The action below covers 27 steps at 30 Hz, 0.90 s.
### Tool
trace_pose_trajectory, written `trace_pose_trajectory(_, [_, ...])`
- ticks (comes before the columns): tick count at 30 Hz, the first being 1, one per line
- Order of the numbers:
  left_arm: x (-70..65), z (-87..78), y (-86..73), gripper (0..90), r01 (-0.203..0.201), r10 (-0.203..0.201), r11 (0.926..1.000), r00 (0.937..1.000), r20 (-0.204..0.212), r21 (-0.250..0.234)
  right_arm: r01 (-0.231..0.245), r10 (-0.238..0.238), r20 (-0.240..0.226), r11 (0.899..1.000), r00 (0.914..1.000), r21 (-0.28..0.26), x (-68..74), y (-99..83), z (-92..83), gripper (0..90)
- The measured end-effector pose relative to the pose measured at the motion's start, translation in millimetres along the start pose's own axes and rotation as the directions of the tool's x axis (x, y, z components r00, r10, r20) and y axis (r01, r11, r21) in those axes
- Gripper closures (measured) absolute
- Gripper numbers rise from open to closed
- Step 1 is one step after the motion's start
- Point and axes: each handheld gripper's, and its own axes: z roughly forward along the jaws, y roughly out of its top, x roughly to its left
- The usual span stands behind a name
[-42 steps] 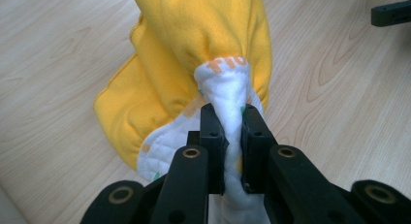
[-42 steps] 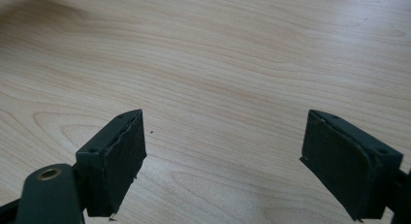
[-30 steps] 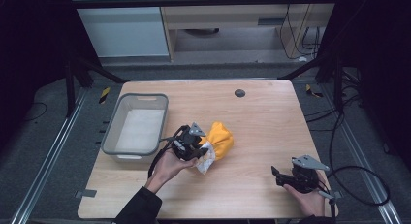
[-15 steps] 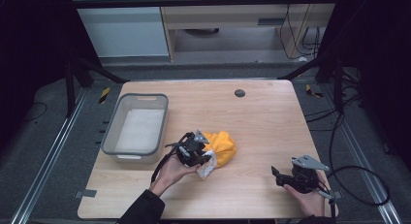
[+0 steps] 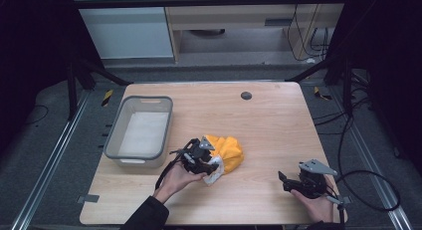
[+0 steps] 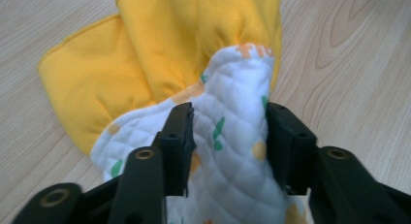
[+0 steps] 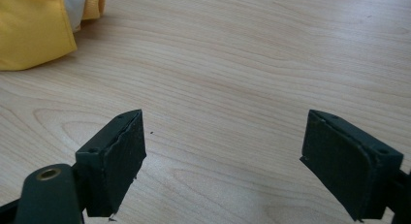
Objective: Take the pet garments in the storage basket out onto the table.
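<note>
A yellow cloth (image 5: 230, 151) with a white quilted lining lies bunched on the wooden table (image 5: 278, 125), front of centre. My left gripper (image 5: 205, 163) sits at its left end, shut on the cloth. In the left gripper view the white printed fold (image 6: 232, 112) fills the gap between the jaws of my left gripper (image 6: 227, 136), and the yellow side (image 6: 160, 54) spreads beyond. My right gripper (image 5: 284, 180) rests near the front right edge, open and holding nothing. In the right gripper view, bare wood shows between the jaws of my right gripper (image 7: 223, 156), and the yellow cloth (image 7: 29, 30) lies at top left.
A grey plastic bin (image 5: 113, 138) with a white sheet inside stands at the left of the table. A small black round disc (image 5: 246, 95) sits near the far edge. Cables (image 5: 368, 185) trail off to the right of the table.
My left gripper has drawn the cloth a little toward the near edge and to the right, and the cloth now lies lower and flatter. The right gripper has stayed put.
</note>
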Motion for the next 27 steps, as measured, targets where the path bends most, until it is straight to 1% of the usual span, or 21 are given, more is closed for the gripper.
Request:
trace_pose_trajectory(4, [2.1,-4.0,-5.7,46.4,0.012,-0.012,0.9998,0.9999,-0.008,-0.014,0.006,-0.006,-0.003,1.000,1.0000,0.003,1.1,0.1,0.6,15.5])
trace_pose_trajectory(6, [2.8,-5.4,-8.2,42.2,0.018,-0.018,0.9994,0.9996,-0.024,-0.029,0.007,-0.007,-0.005,1.000,1.0000,0.002,1.5,0.2,0.4,15.5])
trace_pose_trajectory(7, [3.5,-6.0,-9.2,40.4,0.025,-0.026,0.9990,0.9994,-0.022,-0.036,0.006,-0.006,-0.006,1.000,1.0000,0.002,1.8,0.1,0.3,15.5])
trace_pose_trajectory(8, [3.8,-7.0,-9.4,38.9,0.029,-0.029,0.9990,0.9993,-0.021,-0.033,0.008,-0.008,-0.005,1.000,1.0000,0.003,1.8,0.0,0.3,15.4])
trace_pose_trajectory(12, [2.2,-11.1,-10.2,35.1,0.022,-0.023,0.9984,0.9995,-0.023,-0.053,0.006,-0.006,-0.005,1.000,1.0000,0.003,1.4,-0.1,0.0,15.5])
trace_pose_trajectory(13, [1.6,-12.2,-10.4,33.9,0.022,-0.023,0.9976,0.9995,-0.022,-0.066,0.008,-0.008,-0.005,1.000,1.0000,0.003,1.3,-0.2,0.0,15.5])
trace_pose_trajectory(17, [0.7,-16.9,-11.3,29.9,0.025,-0.027,0.9963,0.9993,-0.027,-0.083,0.010,-0.010,-0.003,1.000,0.9999,0.003,0.5,-0.6,-0.1,15.4])
trace_pose_trajectory(20, [0.4,-22.8,-13.4,27.4,0.028,-0.032,0.9942,0.9989,-0.034,-0.103,0.008,-0.008,-0.002,1.000,1.0000,0.004,0.0,-0.9,-0.4,15.4])
trace_pose_trajectory(22, [0.8,-27.3,-15.9,26.3,0.041,-0.046,0.9909,0.9985,-0.031,-0.128,0.008,-0.008,-0.001,1.000,1.0000,0.003,-0.3,-1.0,-0.5,15.4])
trace_pose_trajectory(27, [1.7,-37.2,-24.4,23.2,0.063,-0.070,0.9846,0.9970,-0.034,-0.163,0.007,-0.007,-0.002,1.000,1.0000,0.003,-0.2,-1.2,-0.7,15.2])
